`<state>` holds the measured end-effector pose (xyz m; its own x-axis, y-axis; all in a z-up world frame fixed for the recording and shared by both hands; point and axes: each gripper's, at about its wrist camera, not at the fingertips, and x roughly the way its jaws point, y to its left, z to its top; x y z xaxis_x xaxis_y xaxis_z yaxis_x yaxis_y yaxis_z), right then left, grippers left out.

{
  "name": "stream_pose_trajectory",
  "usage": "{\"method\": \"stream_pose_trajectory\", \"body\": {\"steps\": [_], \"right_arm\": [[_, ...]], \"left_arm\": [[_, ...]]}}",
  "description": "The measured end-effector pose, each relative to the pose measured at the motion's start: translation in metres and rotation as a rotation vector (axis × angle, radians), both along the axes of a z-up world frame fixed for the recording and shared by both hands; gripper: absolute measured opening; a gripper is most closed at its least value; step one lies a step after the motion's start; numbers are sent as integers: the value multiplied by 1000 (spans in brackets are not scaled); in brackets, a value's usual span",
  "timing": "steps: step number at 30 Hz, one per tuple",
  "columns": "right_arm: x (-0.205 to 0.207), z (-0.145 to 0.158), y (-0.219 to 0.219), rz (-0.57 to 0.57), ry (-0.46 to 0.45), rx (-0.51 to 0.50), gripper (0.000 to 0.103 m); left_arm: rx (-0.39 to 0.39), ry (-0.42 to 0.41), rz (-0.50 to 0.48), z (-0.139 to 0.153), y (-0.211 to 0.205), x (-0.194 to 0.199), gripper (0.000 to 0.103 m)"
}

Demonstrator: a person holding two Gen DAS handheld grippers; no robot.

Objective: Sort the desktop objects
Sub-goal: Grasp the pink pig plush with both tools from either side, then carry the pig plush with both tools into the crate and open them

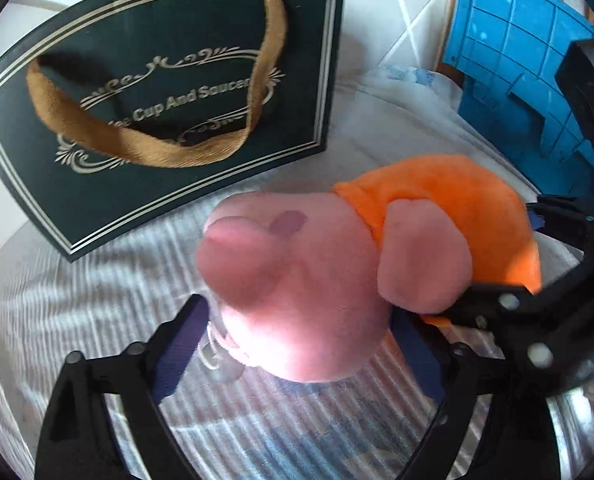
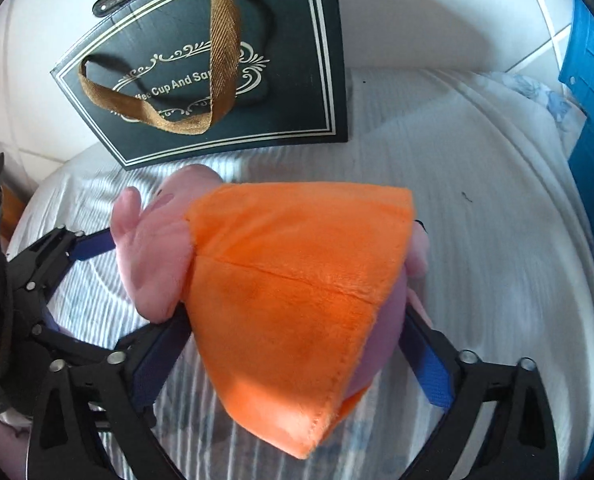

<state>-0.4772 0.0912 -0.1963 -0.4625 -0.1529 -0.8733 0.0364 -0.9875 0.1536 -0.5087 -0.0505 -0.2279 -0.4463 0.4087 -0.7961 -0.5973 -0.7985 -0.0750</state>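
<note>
White ribbed cloth (image 2: 477,240), dark bag (image 1: 169,92) behind. Plush (image 2: 297,280) pinched by left gripper (image 1: 297,344) and right gripper (image 2: 289,352); risk: soft body slipping or stretching if pulled apart.

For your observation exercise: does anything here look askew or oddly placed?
Yes. The gift bag lies flat on the cloth, handle flopped across its face. The plush toy is gripped at both ends: head in the left hand-held gripper, dress in the right hand-held gripper.

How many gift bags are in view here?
1. The dark green gift bag with a tan ribbon handle lies flat on the white cloth, beyond the plush pig held by both grippers. Others may be hidden.
</note>
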Motion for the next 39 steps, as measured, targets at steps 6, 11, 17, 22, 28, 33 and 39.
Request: {"method": "stream_pose_trajectory", "body": {"steps": [6,11,17,22,28,33,39], "right_arm": [[16,16,10,20,16,8,82],[37,53,16,29,81,-17,82],[79,129,16,44,200,-7,82],[135,193,29,28,304,-4,83],[217,259,61,-21,423,31,83],[271,293,107,-66,490,44,83],[321,324,197,-85,560,71,84]], "left_arm": [[-15,32,0,19,10,16,78],[-5,107,9,70,11,42,78],[15,219,12,148,12,89,78],[39,320,-11,210,25,142,78],[75,424,-76,271,61,215,78],[86,492,-113,311,119,265,78],[98,559,-129,343,226,316,78]]}}
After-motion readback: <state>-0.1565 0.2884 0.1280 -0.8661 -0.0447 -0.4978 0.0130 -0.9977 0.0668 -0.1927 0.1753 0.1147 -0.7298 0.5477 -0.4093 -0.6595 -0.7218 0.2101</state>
